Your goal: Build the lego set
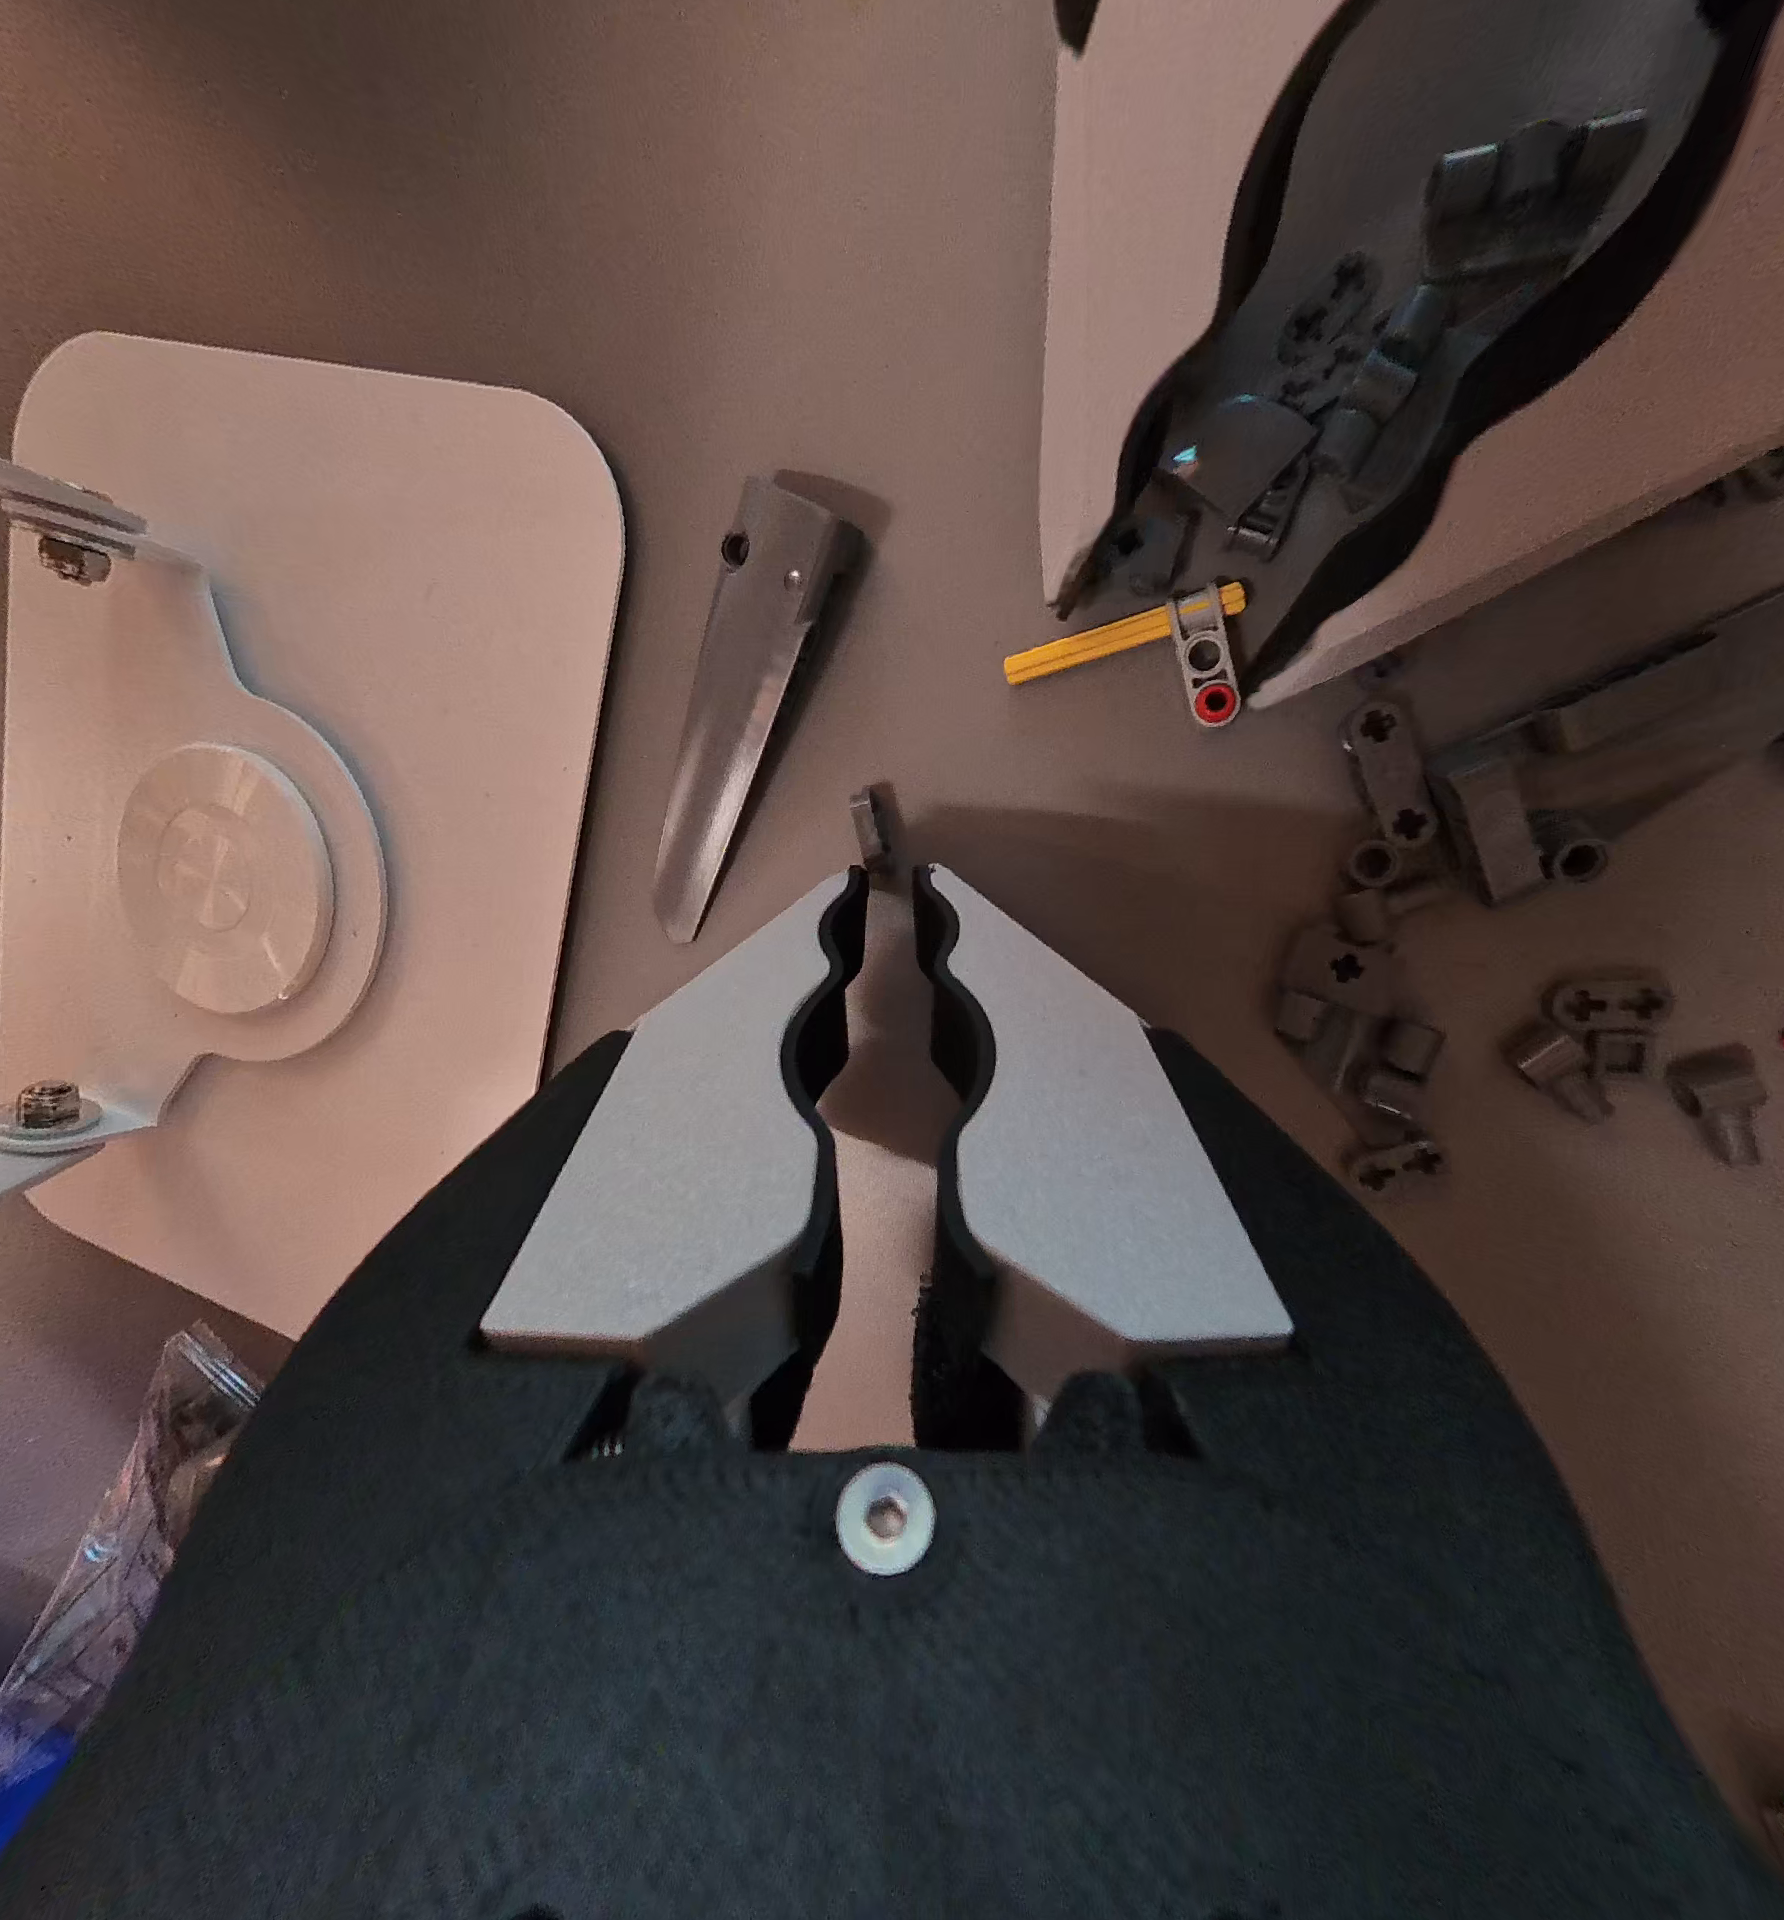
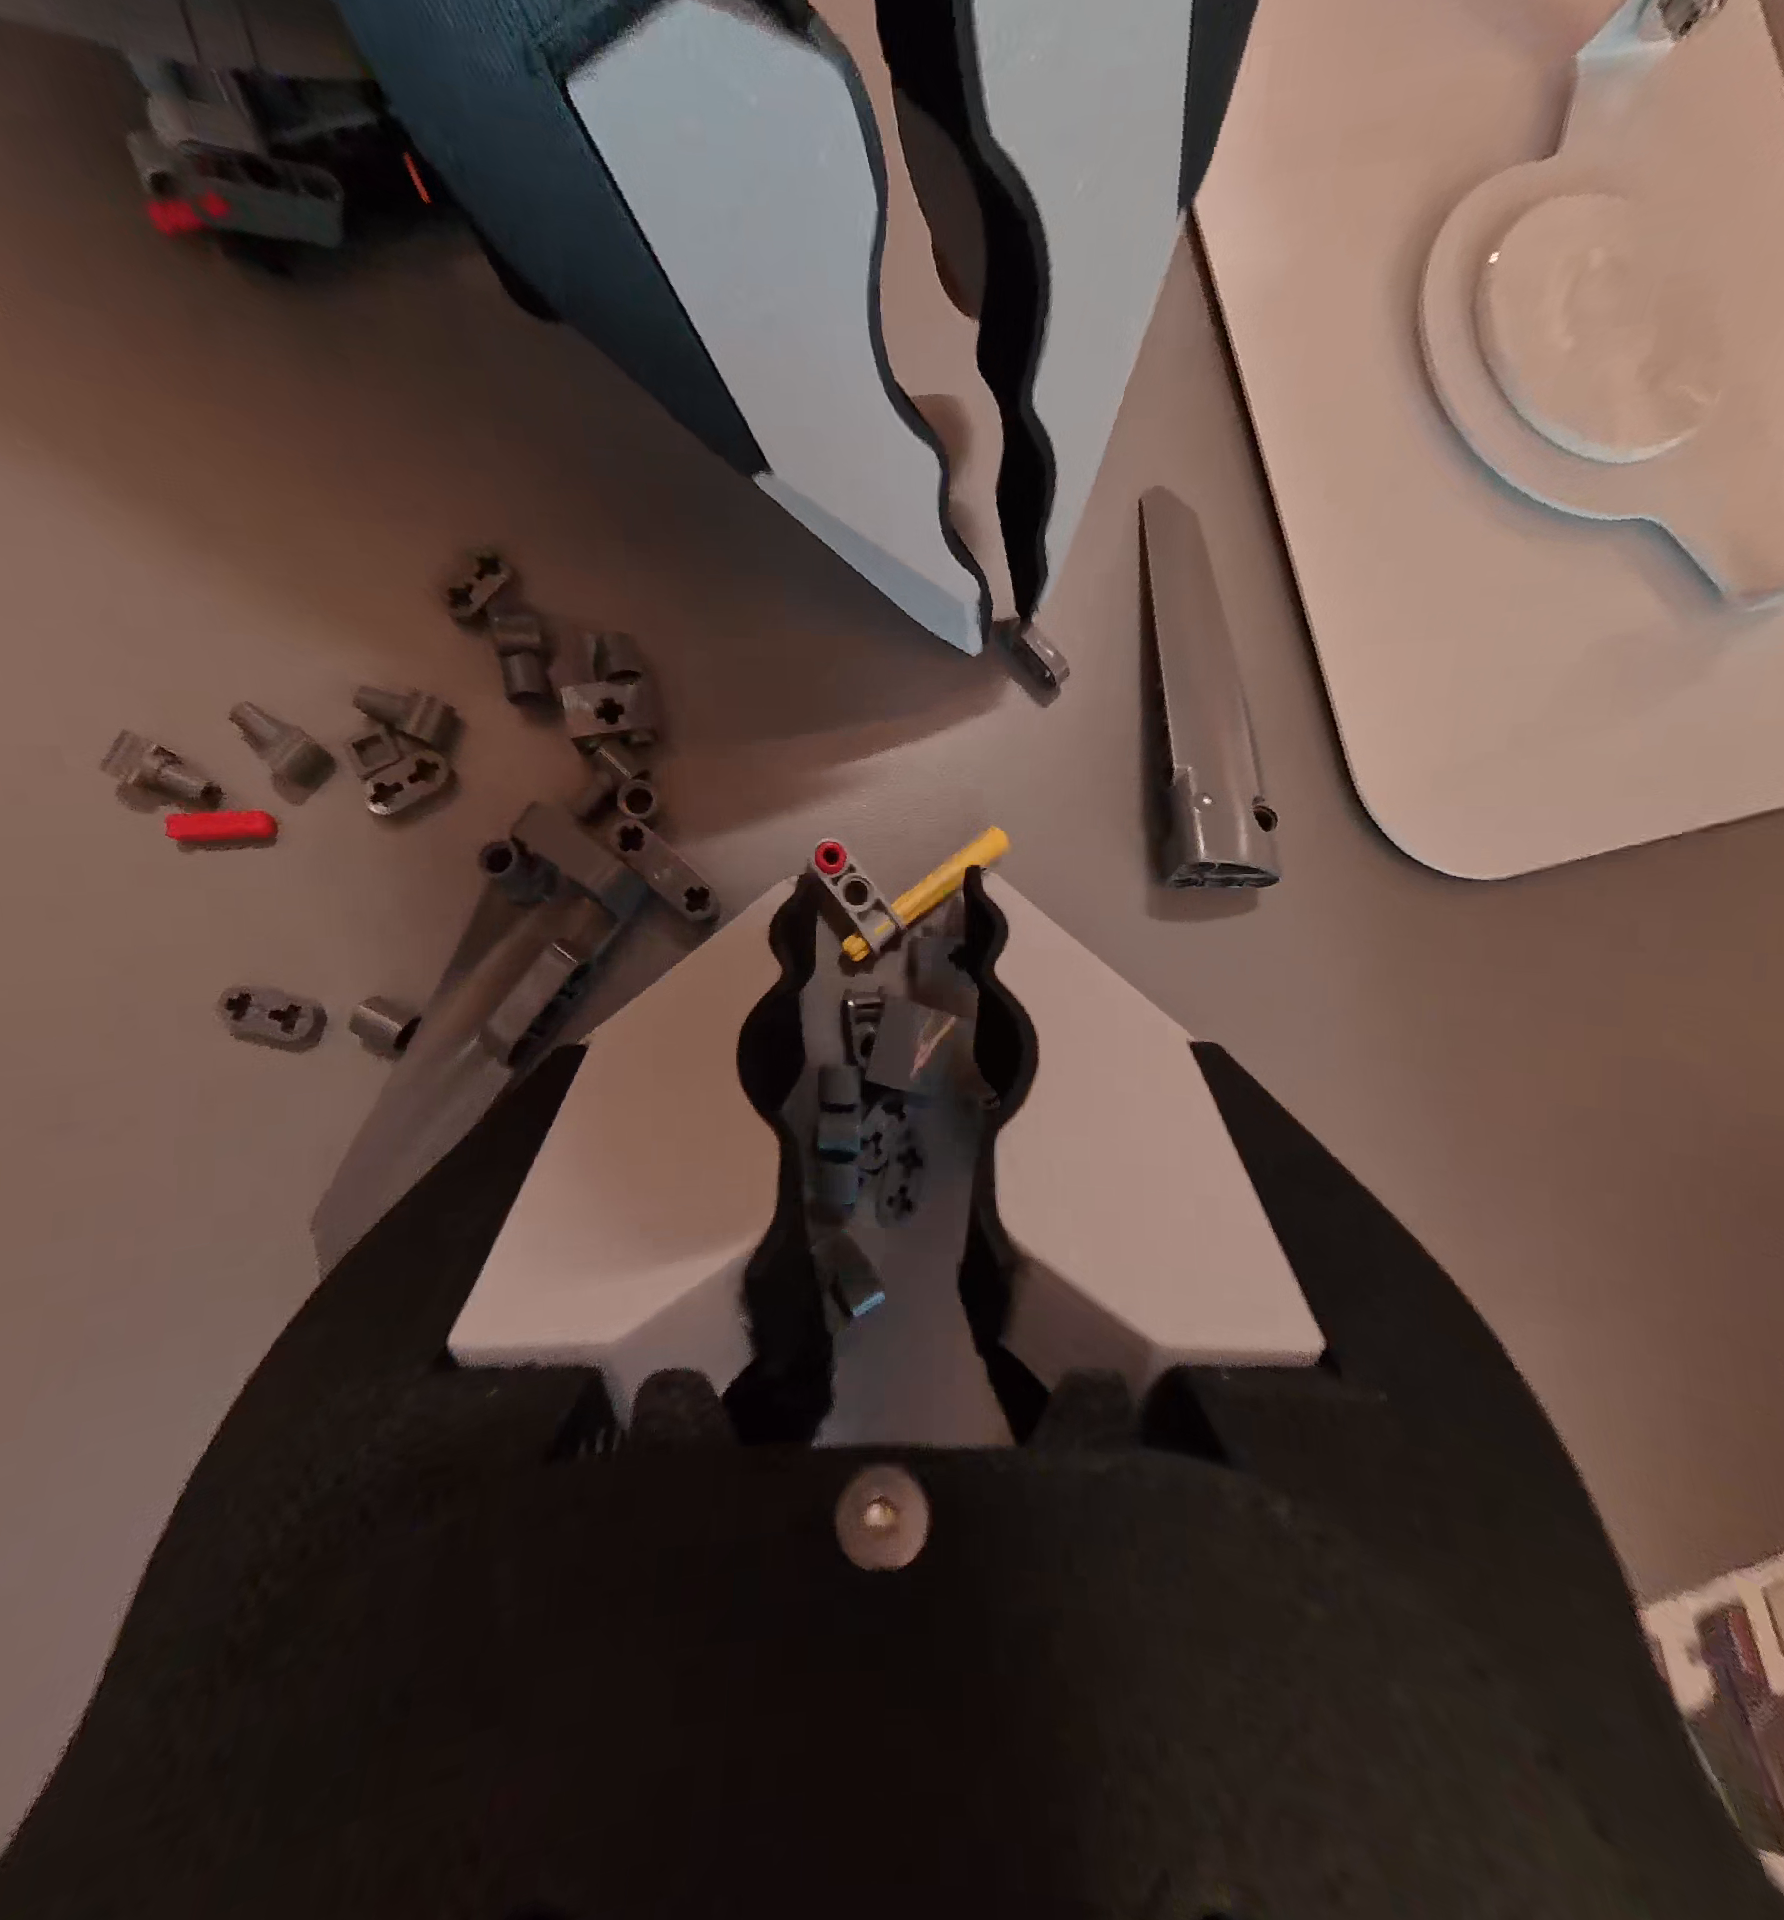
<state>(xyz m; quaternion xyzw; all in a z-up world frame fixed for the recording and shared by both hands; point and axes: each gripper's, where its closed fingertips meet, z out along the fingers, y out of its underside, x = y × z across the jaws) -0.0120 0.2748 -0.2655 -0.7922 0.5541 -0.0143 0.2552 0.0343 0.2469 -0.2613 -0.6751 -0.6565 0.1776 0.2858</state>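
Observation:
My left gripper (image 1: 893,878) is open by a narrow gap, low over the brown table (image 1: 867,312). A small dark grey piece (image 1: 872,831) lies just beyond its tips, beside the left fingertip, and is not pinched. The right wrist view shows the same gripper (image 2: 1002,621) and the same piece (image 2: 1039,660). My right gripper (image 2: 883,894) is shut on a dark grey brick assembly (image 2: 867,1122) that runs along its fingers. A yellow axle (image 2: 945,878) and a light grey beam with a red pin (image 2: 852,894) stick out at the tips. The assembly also shows in the left wrist view (image 1: 1366,343).
A long tapered grey panel (image 1: 753,686) lies between the grippers. A white plate with a round stand (image 1: 296,779) lies to the left. Loose grey pieces (image 2: 555,675) and a red pin (image 2: 221,826) lie scattered. A grey beam frame (image 2: 535,966), a clear bag (image 1: 140,1507) and a booklet (image 2: 1761,1714) lie nearby. Tip to tip, the grippers are about 6 centimetres apart. About 10 centimetres separates my right fingertips from the red pin (image 2: 221,826).

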